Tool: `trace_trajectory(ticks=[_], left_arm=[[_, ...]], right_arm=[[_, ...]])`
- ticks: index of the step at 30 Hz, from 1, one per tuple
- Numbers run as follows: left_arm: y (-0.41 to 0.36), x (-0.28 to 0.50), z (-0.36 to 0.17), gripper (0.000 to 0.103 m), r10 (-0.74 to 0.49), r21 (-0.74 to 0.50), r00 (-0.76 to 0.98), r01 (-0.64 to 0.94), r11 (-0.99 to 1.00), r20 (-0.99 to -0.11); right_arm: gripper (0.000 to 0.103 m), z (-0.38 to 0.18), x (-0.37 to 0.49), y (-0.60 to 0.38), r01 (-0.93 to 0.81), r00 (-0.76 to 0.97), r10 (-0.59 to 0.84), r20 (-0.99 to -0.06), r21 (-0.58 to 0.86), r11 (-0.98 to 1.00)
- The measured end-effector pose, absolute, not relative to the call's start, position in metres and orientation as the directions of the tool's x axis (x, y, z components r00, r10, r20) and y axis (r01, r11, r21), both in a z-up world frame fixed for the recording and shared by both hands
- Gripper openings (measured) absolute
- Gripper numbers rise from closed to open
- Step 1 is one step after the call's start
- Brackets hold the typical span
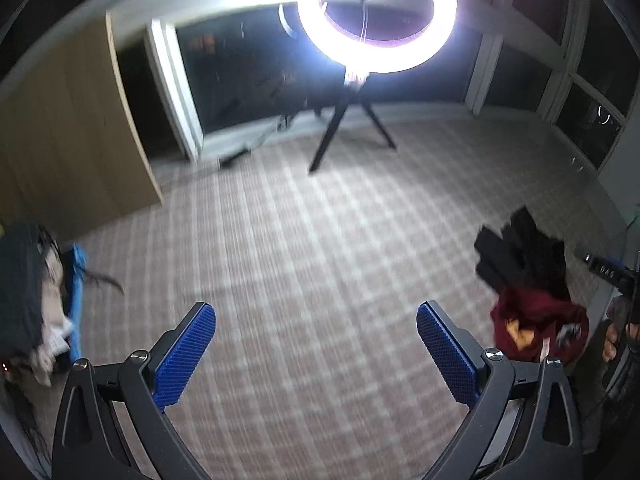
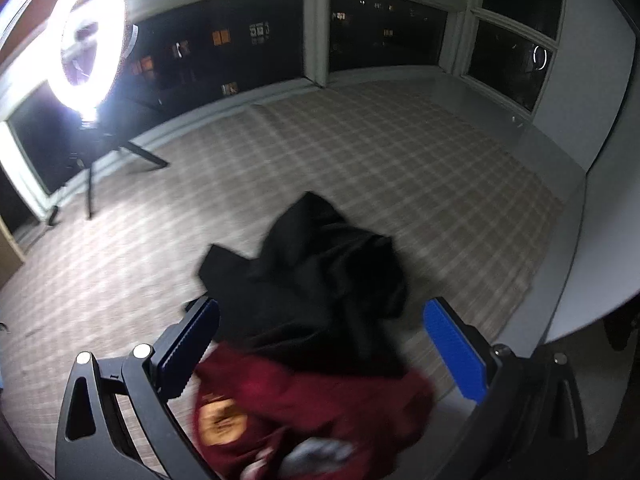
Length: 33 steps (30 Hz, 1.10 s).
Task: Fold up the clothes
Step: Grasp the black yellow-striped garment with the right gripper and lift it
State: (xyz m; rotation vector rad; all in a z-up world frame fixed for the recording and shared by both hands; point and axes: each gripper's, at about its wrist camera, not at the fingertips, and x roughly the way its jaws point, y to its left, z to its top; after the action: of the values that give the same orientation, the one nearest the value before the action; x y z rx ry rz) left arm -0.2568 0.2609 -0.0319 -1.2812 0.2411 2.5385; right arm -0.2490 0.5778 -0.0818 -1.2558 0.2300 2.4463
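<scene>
A crumpled black garment (image 2: 312,272) lies on the plaid cloth (image 2: 360,152), with a maroon garment (image 2: 320,400) bearing an orange print heaped against its near side. My right gripper (image 2: 320,340) is open and hovers over this heap, its blue pads (image 2: 456,352) wide apart and empty. In the left wrist view the same black garment (image 1: 520,252) and maroon garment (image 1: 536,324) lie at the right edge. My left gripper (image 1: 316,344) is open and empty over bare plaid cloth (image 1: 300,240), well left of the heap.
A bright ring light (image 1: 376,12) on a black tripod (image 1: 344,128) stands at the far side before dark windows. A wooden panel (image 1: 68,132) is at the left. Dark and blue items (image 1: 48,300) lie at the left edge. A grey surface (image 2: 592,200) borders the cloth on the right.
</scene>
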Motion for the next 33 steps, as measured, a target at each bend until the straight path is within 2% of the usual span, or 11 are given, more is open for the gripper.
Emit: trace_trajectory(ticks=[7, 11, 14, 15, 16, 17, 18, 20, 23, 27, 33], left_arm=[[0.262, -0.277, -0.016, 0.102, 0.144, 0.060, -0.592, -0.312, -0.948, -0.793], [0.258, -0.282, -0.020, 0.102, 0.121, 0.072, -0.583, -0.297, -0.952, -0.803], [0.252, -0.285, -0.025, 0.102, 0.103, 0.081, -0.578, -0.285, -0.955, -0.810], [0.249, -0.286, -0.026, 0.102, 0.098, 0.082, -0.577, -0.279, -0.957, -0.811], [0.247, -0.286, -0.027, 0.102, 0.094, 0.082, -0.576, -0.272, -0.959, -0.812], [0.244, -0.287, -0.028, 0.102, 0.090, 0.081, -0.574, -0.266, -0.961, -0.814], [0.242, -0.288, -0.030, 0.101, 0.088, 0.079, -0.573, -0.261, -0.962, -0.815], [0.237, -0.288, -0.032, 0.102, 0.088, 0.076, -0.569, -0.258, -0.963, -0.818], [0.231, -0.287, -0.035, 0.101, 0.085, 0.081, -0.566, -0.262, -0.962, -0.820], [0.215, -0.282, -0.032, 0.102, 0.090, 0.081, -0.577, -0.264, -0.961, -0.812], [0.178, -0.274, -0.022, 0.102, 0.101, 0.069, -0.605, -0.251, -0.965, -0.790]], right_arm=[[0.103, -0.127, -0.303, 0.609, -0.342, -0.429, 0.146, -0.892, 0.011, -0.940], [0.103, -0.172, -0.331, 0.615, -0.352, -0.284, 0.108, -0.953, -0.001, -0.936], [0.101, -0.188, -0.337, 0.613, -0.332, -0.254, 0.022, -0.967, 0.066, -0.941], [0.096, -0.192, -0.338, 0.612, -0.324, -0.253, -0.012, -0.968, 0.096, -0.941], [0.084, -0.192, -0.339, 0.609, -0.305, -0.254, -0.024, -0.967, 0.103, -0.947], [0.065, -0.191, -0.339, 0.606, -0.283, -0.256, -0.031, -0.966, 0.105, -0.953], [0.056, -0.189, -0.340, 0.603, -0.261, -0.257, -0.038, -0.966, 0.107, -0.959], [0.031, -0.183, -0.340, 0.595, -0.222, -0.267, -0.041, -0.963, 0.103, -0.970], [0.012, -0.165, -0.335, 0.593, -0.223, -0.308, -0.057, -0.950, 0.130, -0.966], [0.008, -0.124, -0.321, 0.605, -0.273, -0.416, -0.111, -0.903, 0.240, -0.932], [0.008, -0.014, -0.292, 0.589, -0.269, -0.618, -0.090, -0.781, 0.318, -0.909]])
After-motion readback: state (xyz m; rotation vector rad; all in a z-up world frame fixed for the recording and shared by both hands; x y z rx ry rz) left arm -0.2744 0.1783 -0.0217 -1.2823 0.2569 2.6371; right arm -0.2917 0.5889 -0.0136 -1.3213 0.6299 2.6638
